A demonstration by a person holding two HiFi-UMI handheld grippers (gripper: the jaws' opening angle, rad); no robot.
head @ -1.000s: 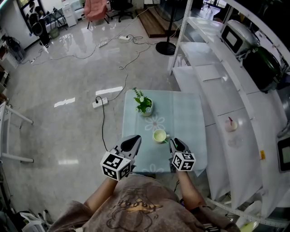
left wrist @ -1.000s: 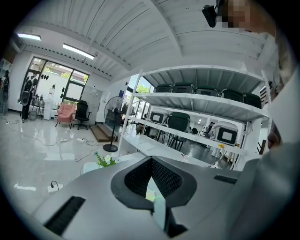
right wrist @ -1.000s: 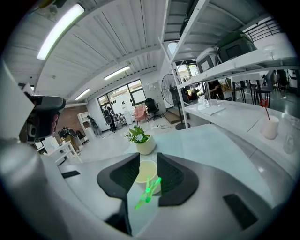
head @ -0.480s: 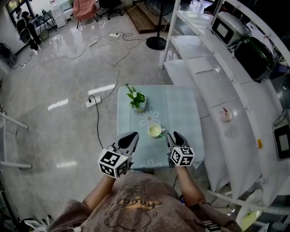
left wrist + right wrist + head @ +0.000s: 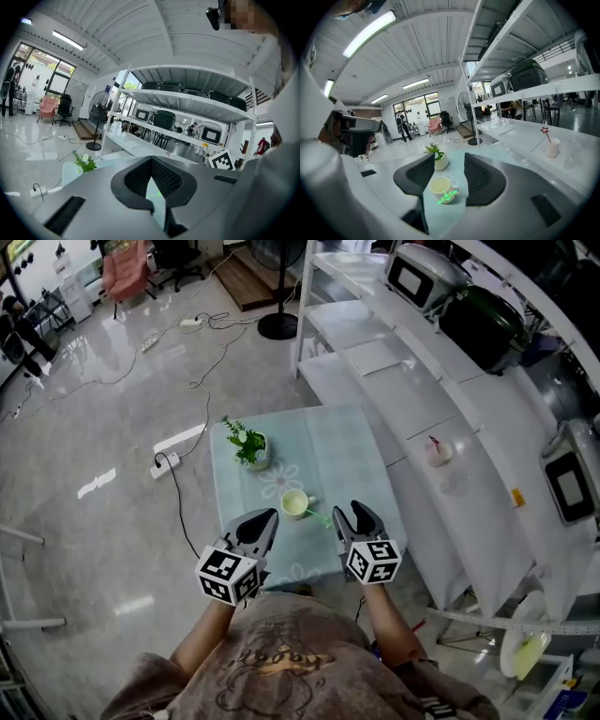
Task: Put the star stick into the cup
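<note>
A pale cup [image 5: 294,504] stands on the small light-blue table [image 5: 347,451]. A green star stick [image 5: 320,518] lies flat on the table just right of the cup, close to its base. In the right gripper view the cup [image 5: 439,184] and the star stick [image 5: 446,196] show through the gap of my right gripper [image 5: 449,164]. Its jaws are opening, with nothing pressed between them. In the head view, my right gripper [image 5: 352,517] hovers just near of the stick. My left gripper [image 5: 265,519] hangs left of the cup, its pads meeting at the tips [image 5: 151,161].
A potted plant [image 5: 248,446] stands at the table's far left. A white shelf rack [image 5: 422,399] runs along the right, with a white cup holding a red star stick [image 5: 437,452] and appliances above. A power strip [image 5: 165,465] and cables lie on the floor to the left.
My right gripper's jaws have spread apart, and the green star stick now shows on the table beside the cup. The head view has swung, and both grippers stay near the table's front edge.
</note>
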